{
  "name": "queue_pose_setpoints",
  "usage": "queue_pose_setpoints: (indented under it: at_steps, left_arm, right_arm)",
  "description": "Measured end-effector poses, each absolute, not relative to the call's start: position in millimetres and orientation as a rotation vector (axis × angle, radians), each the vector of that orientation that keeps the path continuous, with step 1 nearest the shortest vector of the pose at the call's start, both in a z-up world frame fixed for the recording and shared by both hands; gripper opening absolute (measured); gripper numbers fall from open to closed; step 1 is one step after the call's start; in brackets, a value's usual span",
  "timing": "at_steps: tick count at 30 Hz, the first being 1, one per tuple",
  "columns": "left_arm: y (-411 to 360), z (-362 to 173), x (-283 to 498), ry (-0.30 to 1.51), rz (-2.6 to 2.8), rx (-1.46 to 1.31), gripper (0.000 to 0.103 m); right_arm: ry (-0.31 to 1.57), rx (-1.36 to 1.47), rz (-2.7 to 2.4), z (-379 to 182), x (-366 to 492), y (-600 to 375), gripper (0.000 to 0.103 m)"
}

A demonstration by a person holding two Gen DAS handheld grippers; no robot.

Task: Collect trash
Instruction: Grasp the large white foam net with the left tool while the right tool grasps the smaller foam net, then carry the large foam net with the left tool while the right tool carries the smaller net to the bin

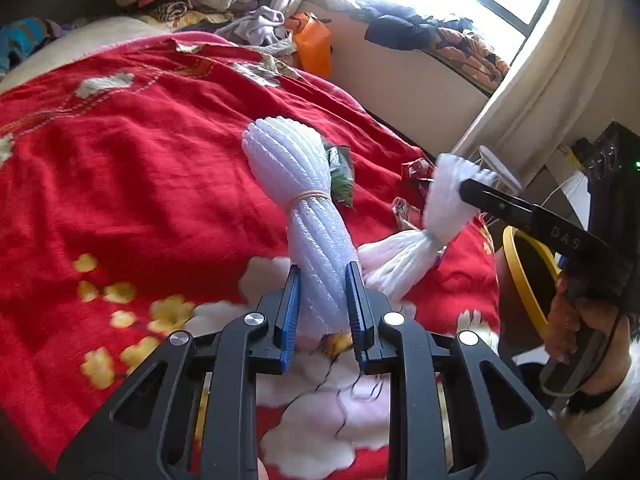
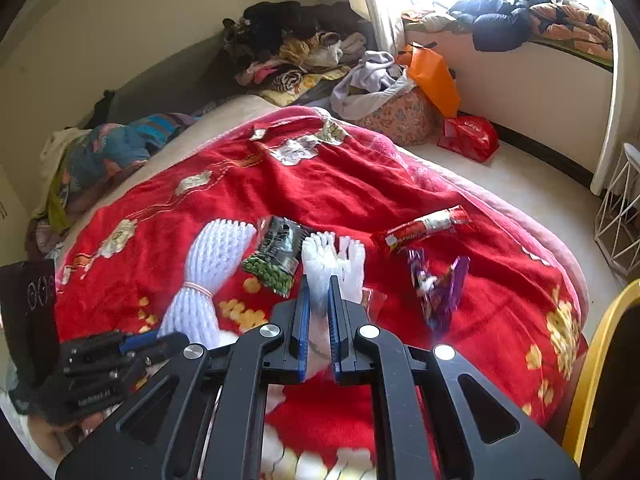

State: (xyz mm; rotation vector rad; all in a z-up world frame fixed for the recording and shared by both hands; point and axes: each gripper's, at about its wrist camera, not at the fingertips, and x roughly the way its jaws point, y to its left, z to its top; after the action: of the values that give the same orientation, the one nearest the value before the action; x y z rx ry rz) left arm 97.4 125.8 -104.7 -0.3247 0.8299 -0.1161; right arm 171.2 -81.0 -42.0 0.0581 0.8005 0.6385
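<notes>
Left wrist view: the left gripper (image 1: 322,300) has its blue ribbed pads clamped on the lower end of a white foam net sleeve (image 1: 304,204), a ridged mesh tube cinched at its waist by a tan rubber band and flaring towards 12 o'clock over the red fleece blanket (image 1: 140,168), which is plush with yellow and white flower patterns. At 3 o'clock the right gripper (image 1: 460,190) grips a second foam net (image 1: 412,256); the letters "DAS" show on its black finger. A yellow-rimmed bin (image 1: 524,280) sits at the right edge.

Right wrist view: the right gripper (image 2: 319,300) is closed narrowly on the second foam net (image 2: 334,260), whose frayed white strips fan out towards 12. A green-pea snack packet (image 2: 276,258) lies at 11 o'clock, a red wrapper (image 2: 428,226) at 1, and a crinkled purple wrapper (image 2: 440,284) at 2; their print is unreadable.
</notes>
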Motion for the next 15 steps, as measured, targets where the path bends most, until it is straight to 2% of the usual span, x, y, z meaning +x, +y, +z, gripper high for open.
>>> queue_pose_setpoints:
  at_steps: [15]
  left_arm:
    - [148, -77, 56, 0.747, -0.080, -0.322, 0.016]
  right_arm:
    - [0.726, 0.097, 0.685, -16, 123, -98, 0.008]
